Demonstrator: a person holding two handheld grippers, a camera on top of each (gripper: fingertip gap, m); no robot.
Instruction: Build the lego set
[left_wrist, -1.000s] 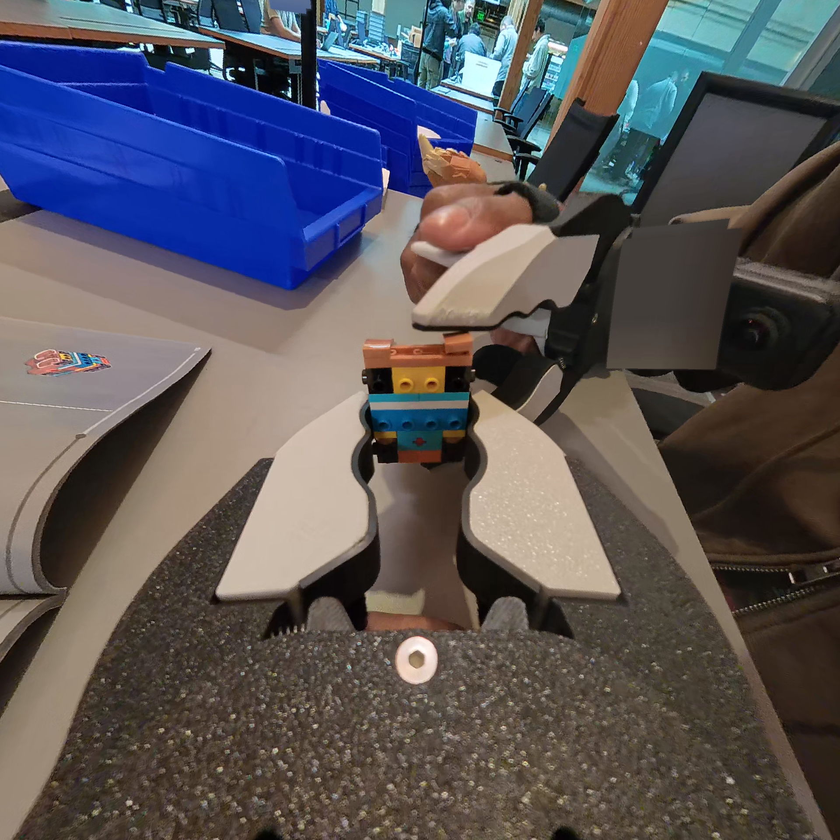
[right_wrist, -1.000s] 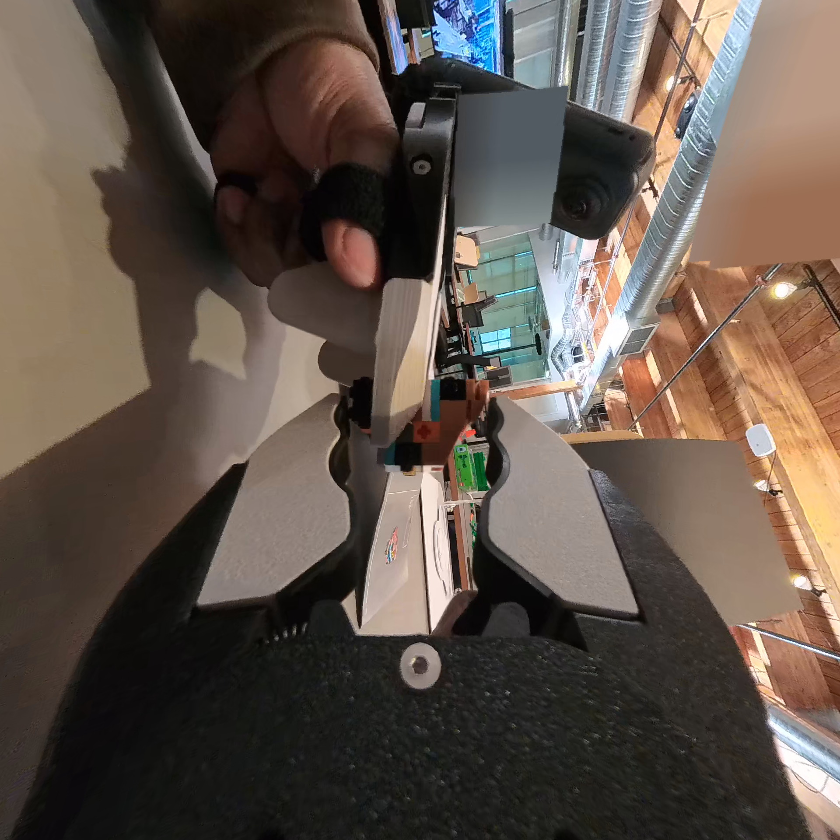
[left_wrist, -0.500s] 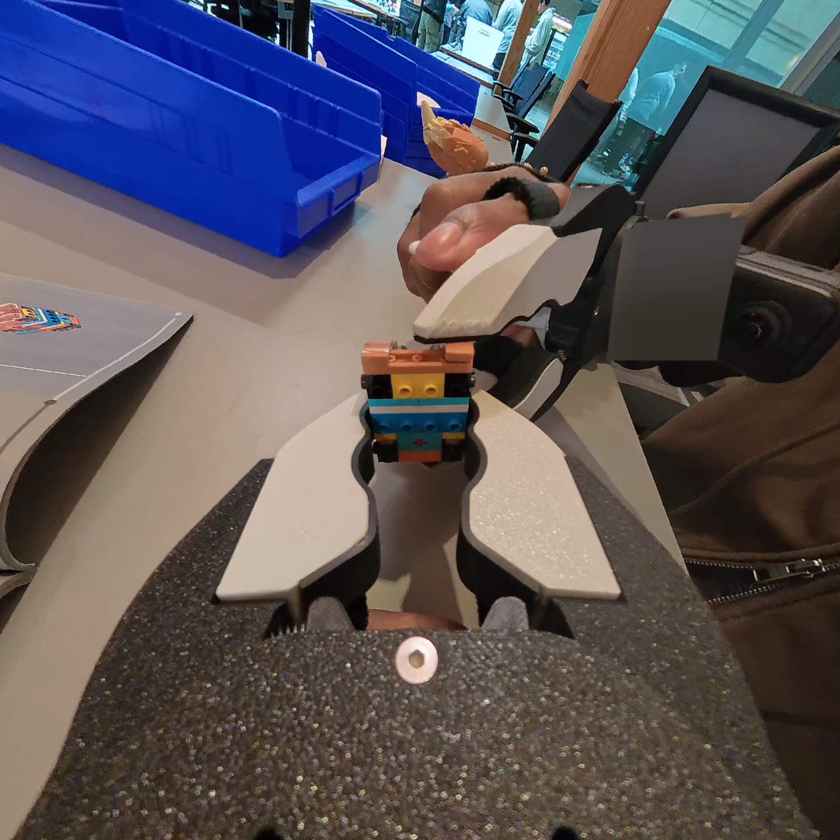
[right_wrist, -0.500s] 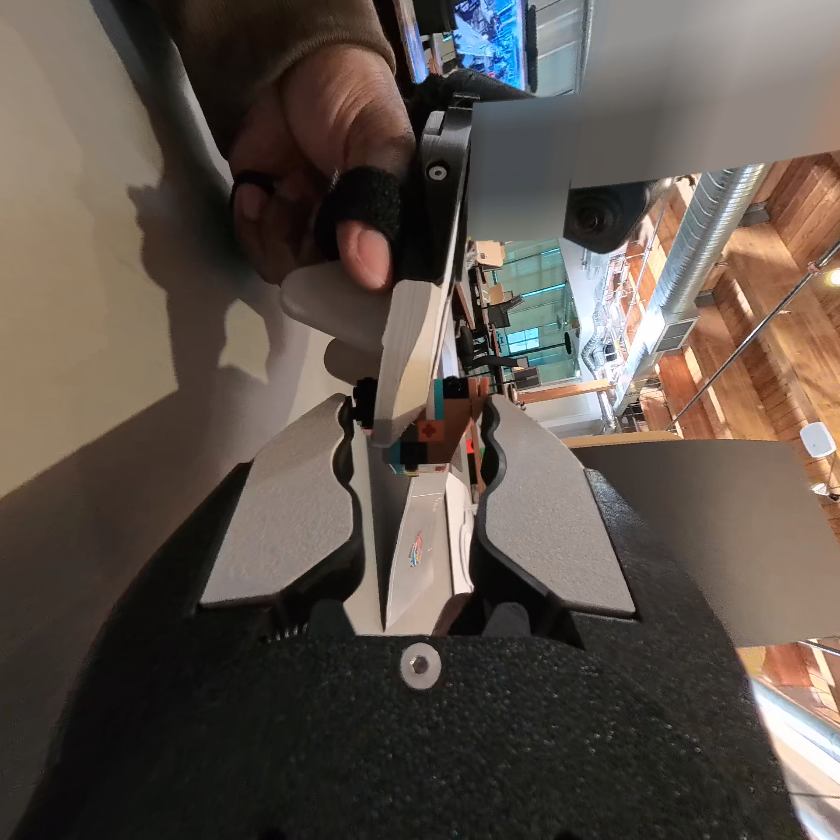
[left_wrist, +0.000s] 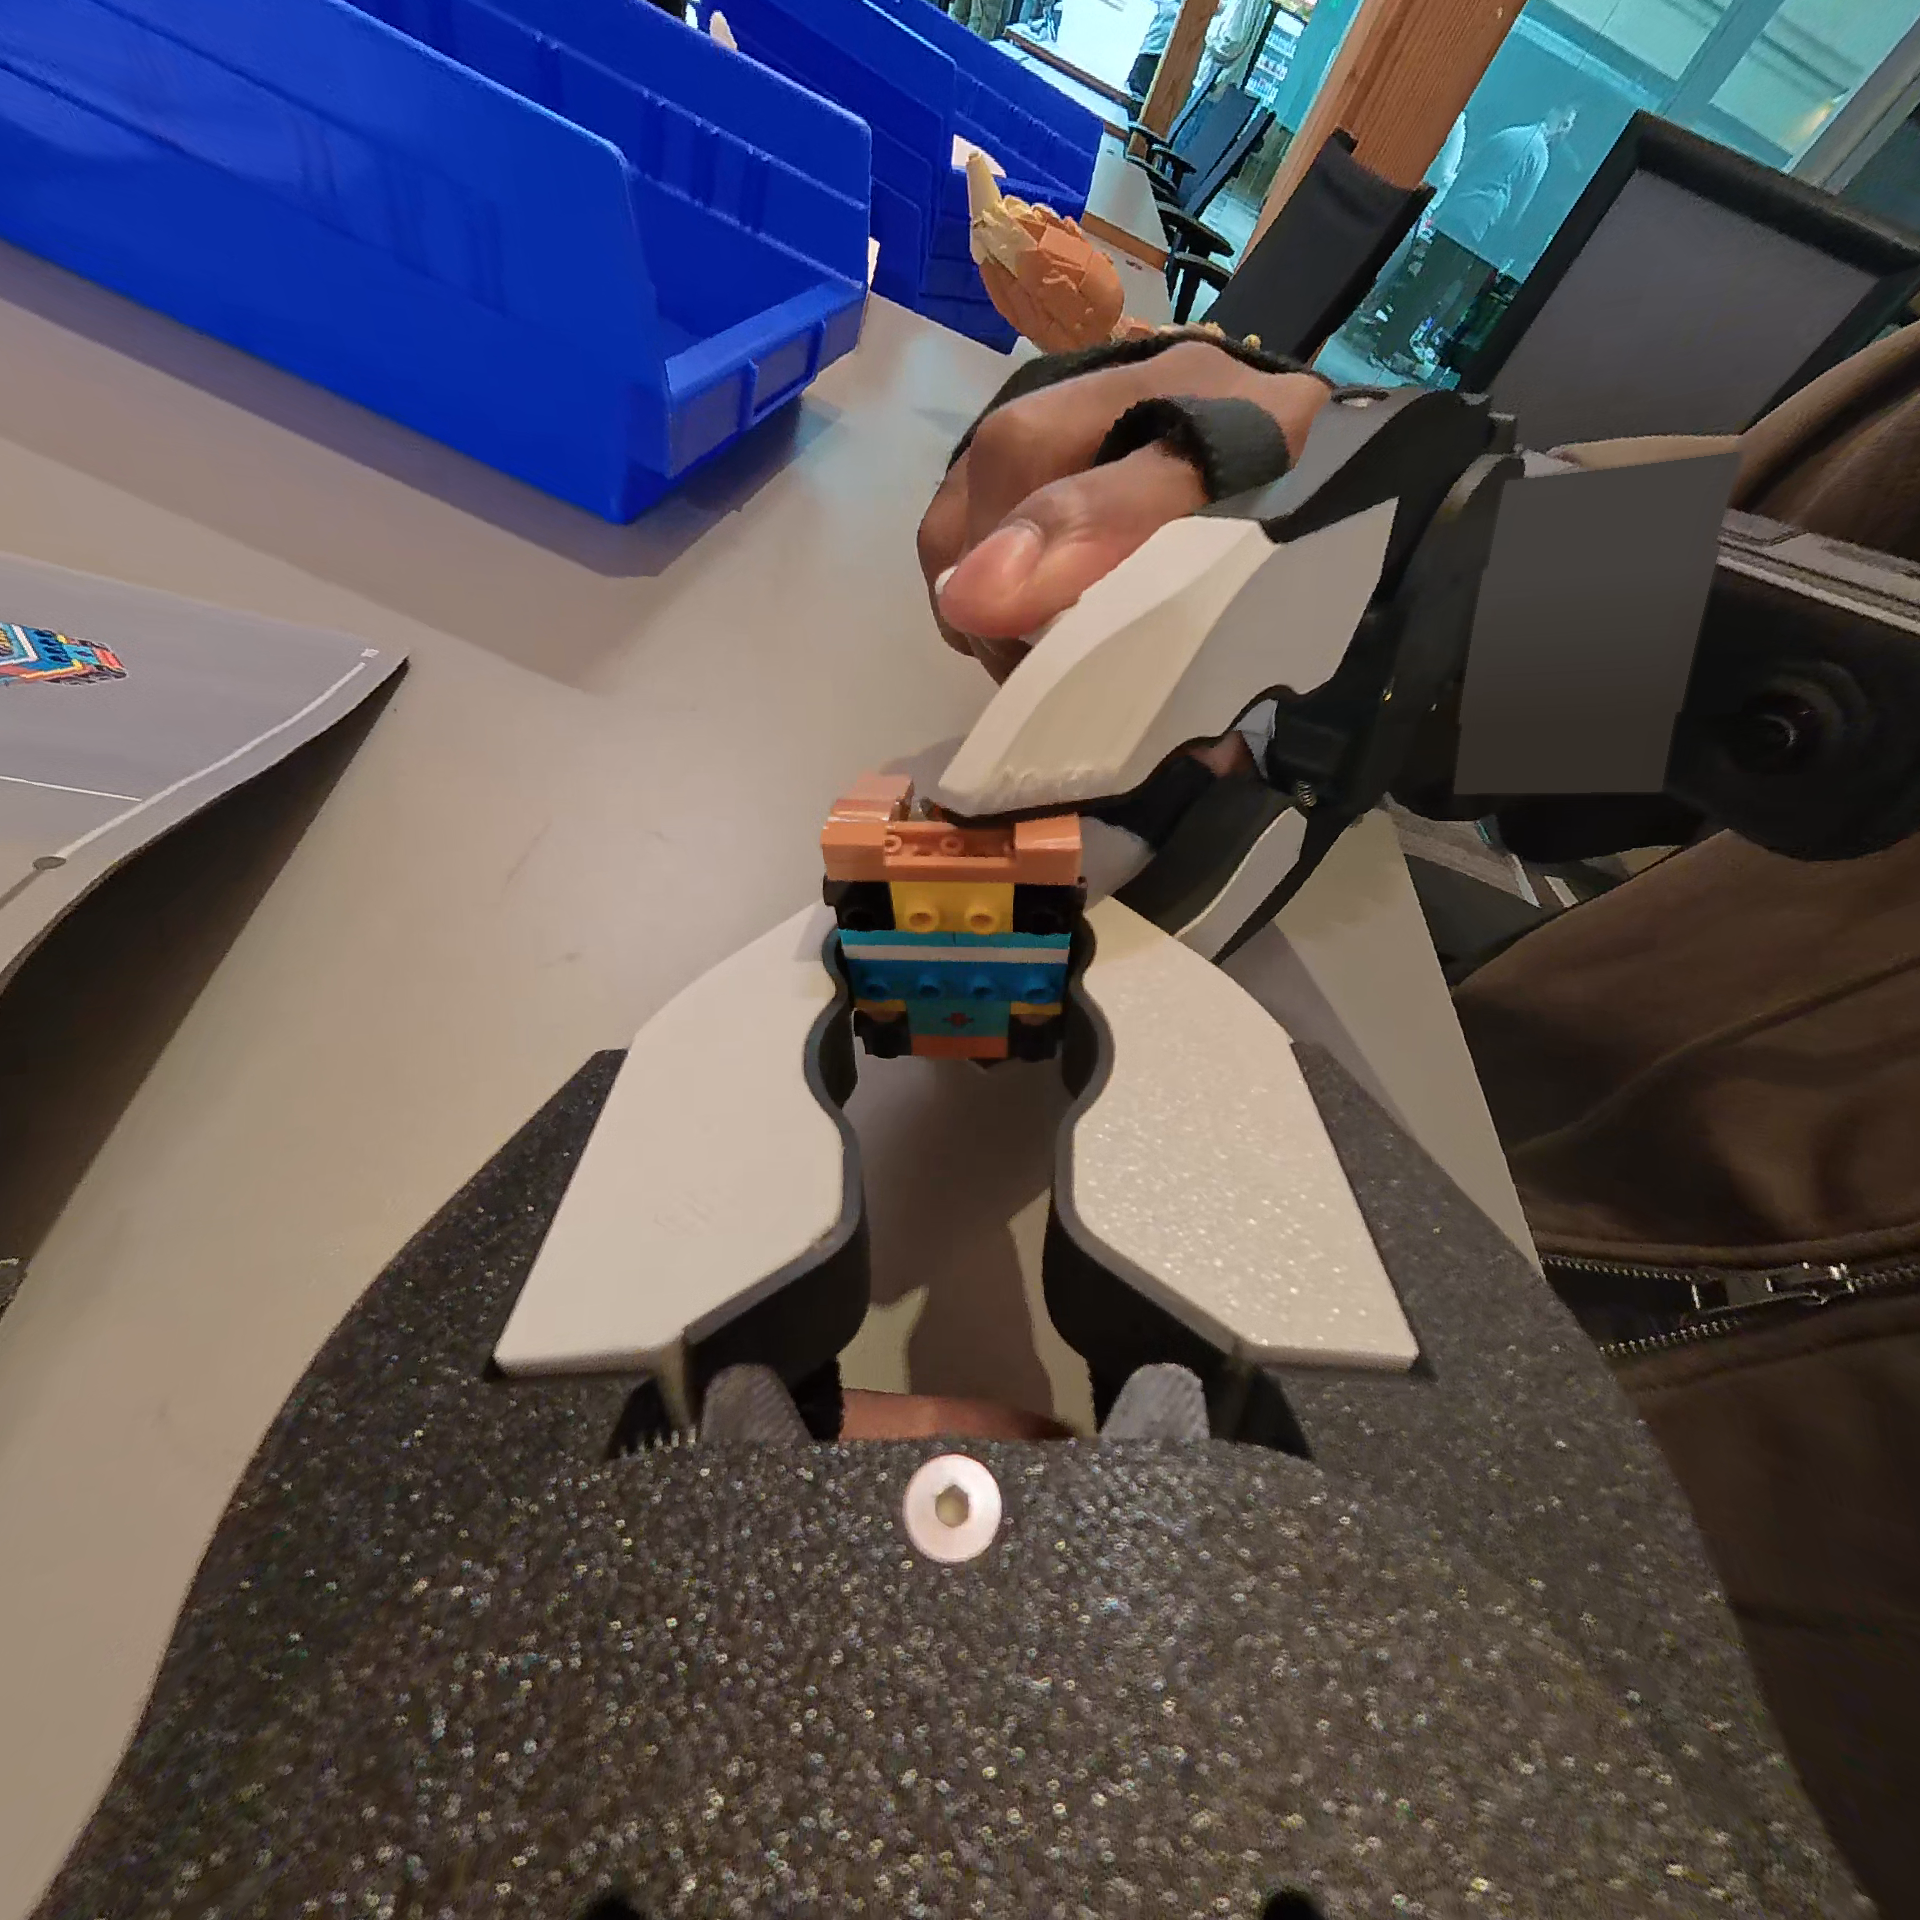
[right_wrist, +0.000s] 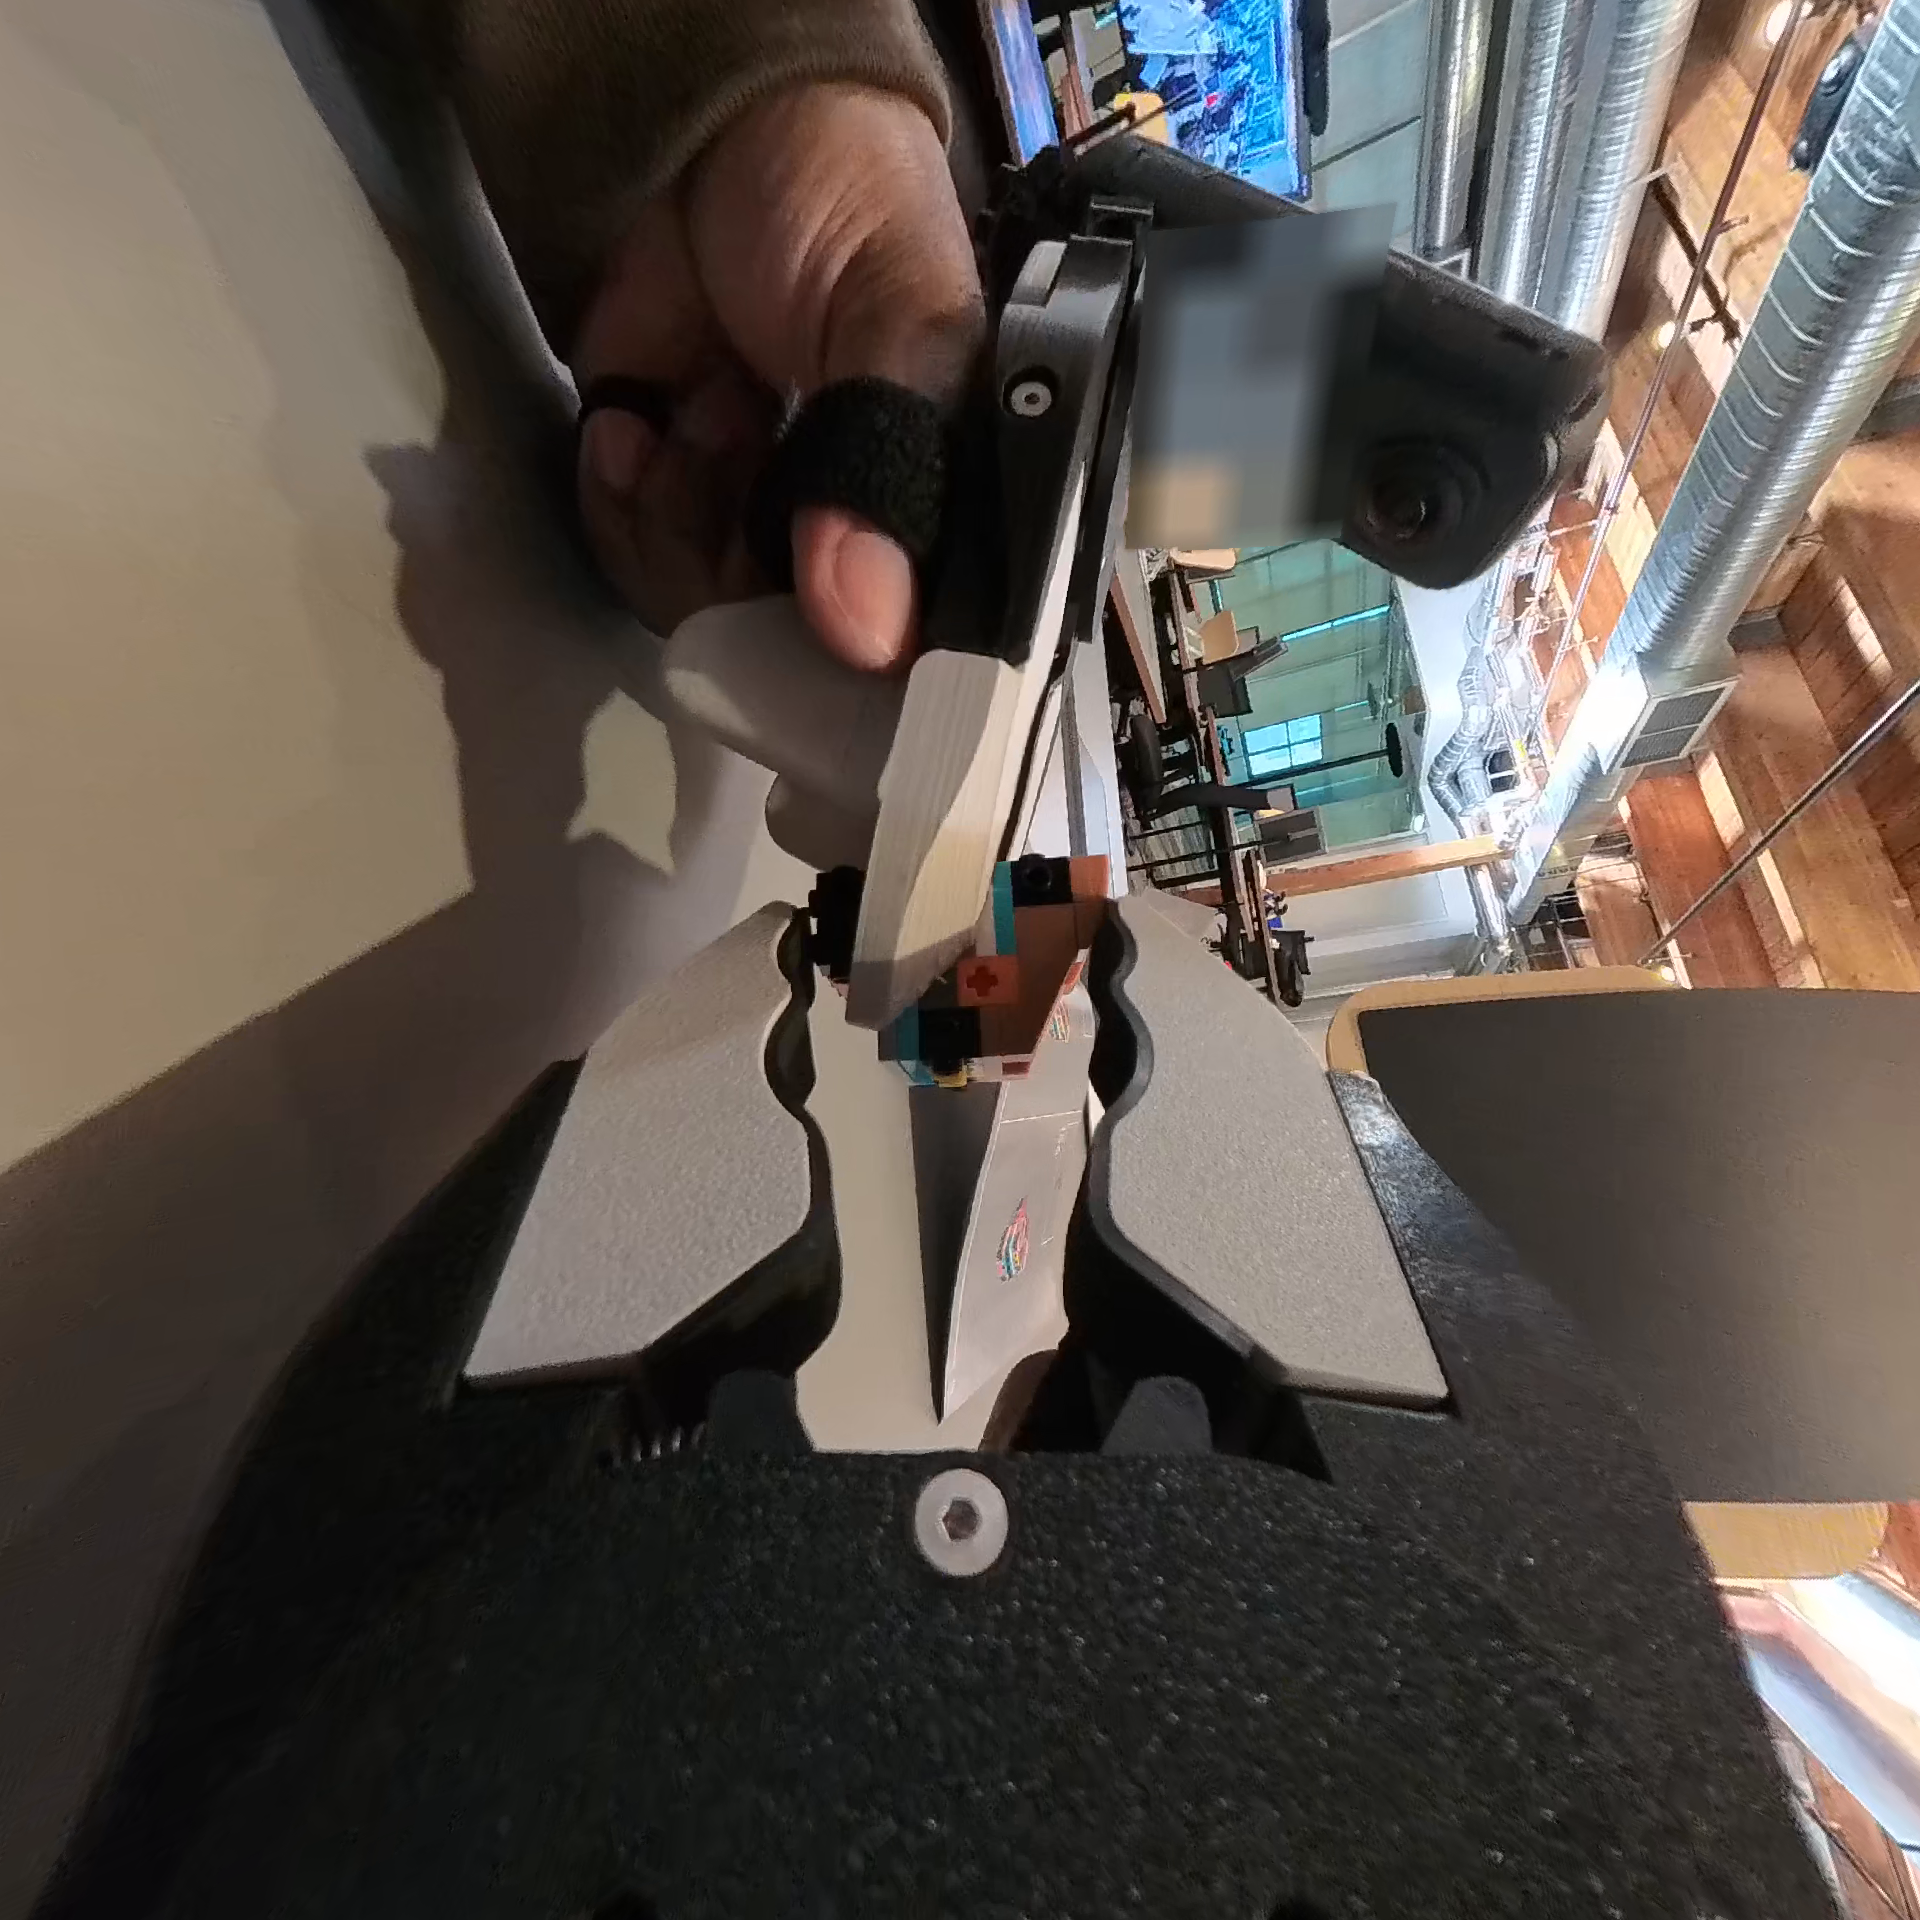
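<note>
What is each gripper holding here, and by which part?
The left gripper clamps the small lego build by its two sides, around the blue band. The right gripper brackets the same build top and bottom; whether it actually grips cannot be told.

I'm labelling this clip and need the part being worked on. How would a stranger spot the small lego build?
Start at the grey table before the blue bins. The left gripper clamps the lego build there. It alone is striped: brown top, yellow, teal, with the right gripper closing on it.
</note>
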